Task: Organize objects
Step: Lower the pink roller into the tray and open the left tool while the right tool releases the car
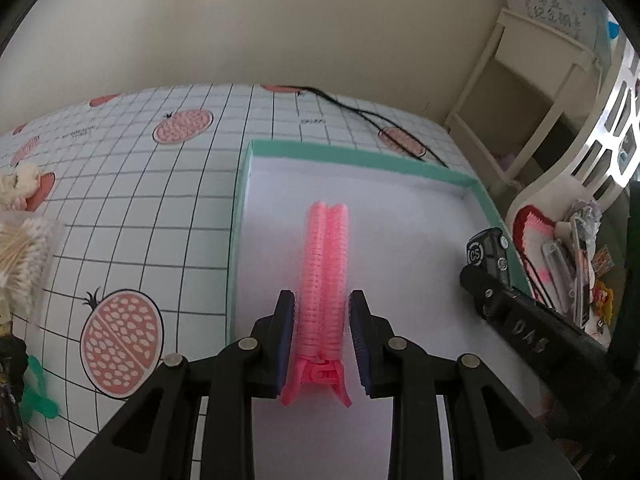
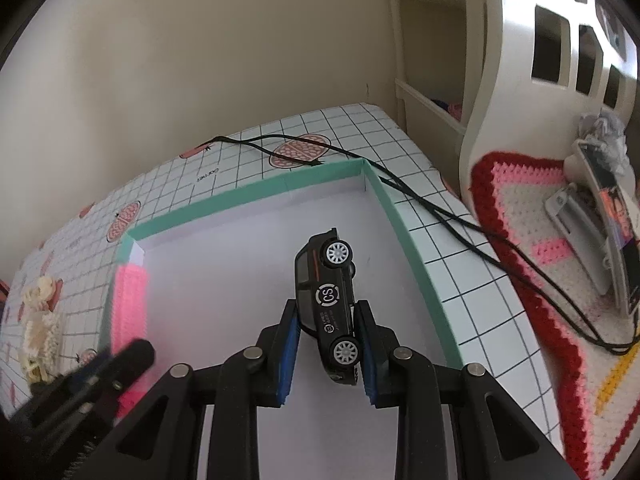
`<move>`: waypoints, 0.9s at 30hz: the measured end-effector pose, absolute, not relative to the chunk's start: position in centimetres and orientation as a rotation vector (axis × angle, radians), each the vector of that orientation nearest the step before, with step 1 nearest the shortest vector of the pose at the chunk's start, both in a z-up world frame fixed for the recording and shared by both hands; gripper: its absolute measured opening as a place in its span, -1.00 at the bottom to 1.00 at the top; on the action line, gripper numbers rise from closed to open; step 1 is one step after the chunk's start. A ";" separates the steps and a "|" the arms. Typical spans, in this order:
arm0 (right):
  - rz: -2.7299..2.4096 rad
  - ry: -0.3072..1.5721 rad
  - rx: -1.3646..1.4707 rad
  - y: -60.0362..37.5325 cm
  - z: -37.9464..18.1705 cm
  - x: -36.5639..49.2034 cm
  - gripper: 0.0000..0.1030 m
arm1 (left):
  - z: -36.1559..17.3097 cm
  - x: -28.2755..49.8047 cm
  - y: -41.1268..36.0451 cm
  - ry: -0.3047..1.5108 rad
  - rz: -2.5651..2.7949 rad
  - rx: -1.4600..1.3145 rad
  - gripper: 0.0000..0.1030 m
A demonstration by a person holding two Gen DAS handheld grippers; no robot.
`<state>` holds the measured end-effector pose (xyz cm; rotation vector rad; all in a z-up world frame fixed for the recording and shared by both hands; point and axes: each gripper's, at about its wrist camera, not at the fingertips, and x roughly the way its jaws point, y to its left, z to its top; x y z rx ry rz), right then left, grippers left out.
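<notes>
Left hand-held gripper (image 1: 322, 338) clamped on pink clip (image 1: 325, 276), held over white floor of green-rimmed box (image 1: 240, 216) on tabletop (image 1: 140, 184). Right hand-held gripper (image 2: 327, 354) clamped on black car (image 2: 328, 300), over same box, near right wall.

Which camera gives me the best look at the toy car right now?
The right wrist view: the black toy car sits centred between the right gripper fingers, side, wheels and CS logo all clear. The left wrist view shows only its end at the right, partly behind that gripper.
</notes>
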<state>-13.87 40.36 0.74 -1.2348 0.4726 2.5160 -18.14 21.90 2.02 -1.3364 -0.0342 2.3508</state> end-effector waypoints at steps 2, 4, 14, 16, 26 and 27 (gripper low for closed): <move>2.515 0.513 -1.241 40.7 0.5 -13.8 -0.44 | 1.8 -18.2 21.8 -0.038 2.347 -1.352 -0.44; 2.515 0.529 -1.251 40.8 0.4 -13.8 -0.44 | 1.7 -18.1 21.9 -0.032 2.342 -1.354 -0.44; 2.513 0.501 -1.266 40.5 0.4 -13.8 -0.42 | 1.8 -17.9 21.9 -0.008 2.336 -1.351 -0.41; 2.516 0.501 -1.269 40.4 0.3 -13.9 -0.42 | 1.8 -17.7 22.0 0.001 2.325 -1.343 -0.30; 2.536 0.461 -1.274 39.9 0.7 -13.7 -0.22 | 1.9 -17.6 22.3 0.021 2.331 -1.344 -0.04; 2.537 0.457 -1.276 39.9 0.7 -13.8 -0.18 | 1.8 -17.6 22.3 0.021 2.330 -1.349 -0.04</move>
